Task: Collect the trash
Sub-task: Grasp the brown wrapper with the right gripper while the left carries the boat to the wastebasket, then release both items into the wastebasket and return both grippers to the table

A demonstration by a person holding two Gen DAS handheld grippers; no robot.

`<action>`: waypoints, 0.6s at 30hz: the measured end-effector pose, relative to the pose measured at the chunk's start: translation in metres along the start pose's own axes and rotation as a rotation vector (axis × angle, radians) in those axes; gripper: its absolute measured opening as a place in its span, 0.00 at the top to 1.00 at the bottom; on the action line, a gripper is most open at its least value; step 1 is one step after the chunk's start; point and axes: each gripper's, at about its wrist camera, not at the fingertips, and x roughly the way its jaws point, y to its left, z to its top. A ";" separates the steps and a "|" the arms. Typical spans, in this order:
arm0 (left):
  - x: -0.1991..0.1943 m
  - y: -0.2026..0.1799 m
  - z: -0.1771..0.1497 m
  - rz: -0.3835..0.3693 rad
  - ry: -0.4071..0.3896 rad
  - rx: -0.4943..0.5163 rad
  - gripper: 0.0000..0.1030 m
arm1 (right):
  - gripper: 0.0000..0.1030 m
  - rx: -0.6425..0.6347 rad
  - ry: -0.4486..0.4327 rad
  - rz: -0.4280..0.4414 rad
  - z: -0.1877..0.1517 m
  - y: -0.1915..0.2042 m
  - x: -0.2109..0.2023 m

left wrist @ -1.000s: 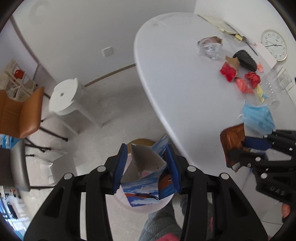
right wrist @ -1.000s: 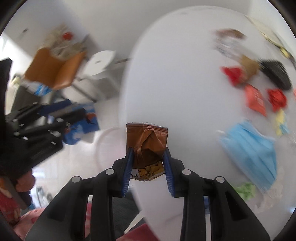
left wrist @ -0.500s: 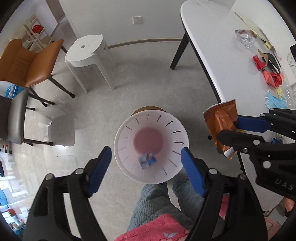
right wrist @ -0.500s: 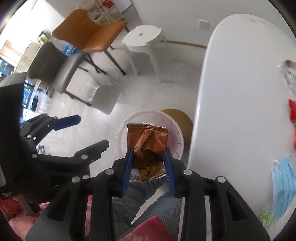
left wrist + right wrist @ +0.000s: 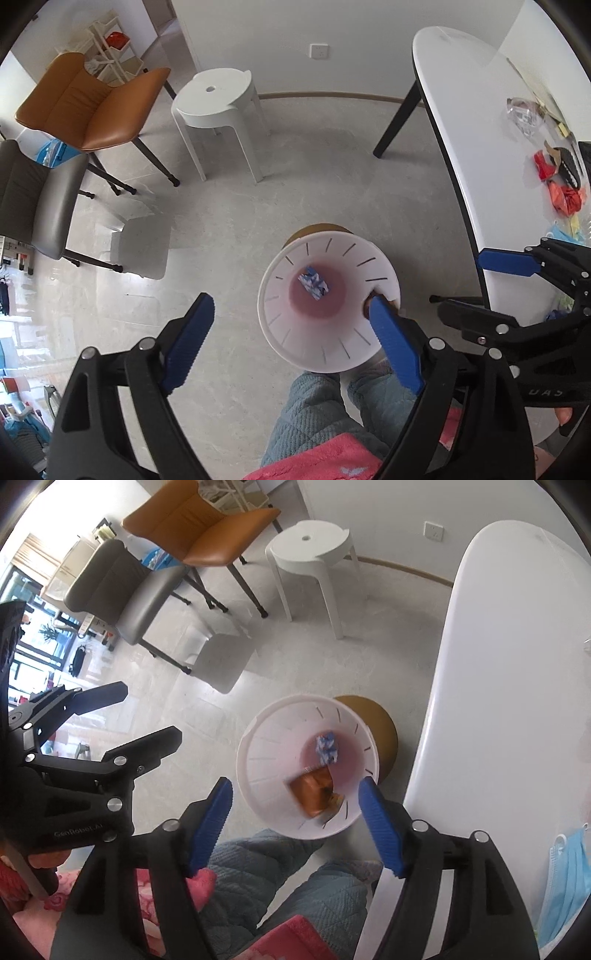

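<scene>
Risk first, from my left wrist view: my left hand-held gripper hangs spread wide and empty over the white bin, whose rim lies just under my right pad at four o'clock. A careless swing toward the bench could clip that rim and tip the bin, I judge. A blue wrapper lies on the bin floor. At two to three o'clock the bench carries red wrappers waiting for collection, which my other camera misses.

Right wrist view: my right hand-held gripper is spread too, gripping nothing. The brown snack bag shows blurred inside the bin, toward six o'clock, near the wall; it might catch there. Only here do I see that bag, plus a blue mask at four o'clock on the bench.
</scene>
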 end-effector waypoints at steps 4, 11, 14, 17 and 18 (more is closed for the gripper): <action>-0.015 -0.003 0.003 0.019 -0.033 -0.002 0.20 | 0.23 0.015 -0.062 -0.018 0.003 -0.006 -0.022; -0.067 -0.038 0.020 0.035 -0.179 0.056 0.13 | 0.08 0.077 -0.274 -0.085 -0.010 -0.036 -0.105; -0.087 -0.072 0.027 0.009 -0.234 0.112 0.10 | 0.03 0.097 -0.376 -0.139 -0.030 -0.055 -0.147; -0.096 -0.119 0.029 -0.041 -0.253 0.195 0.08 | 0.03 0.137 -0.428 -0.199 -0.060 -0.084 -0.177; -0.096 -0.137 0.027 -0.059 -0.248 0.226 0.08 | 0.03 0.156 -0.433 -0.218 -0.069 -0.095 -0.182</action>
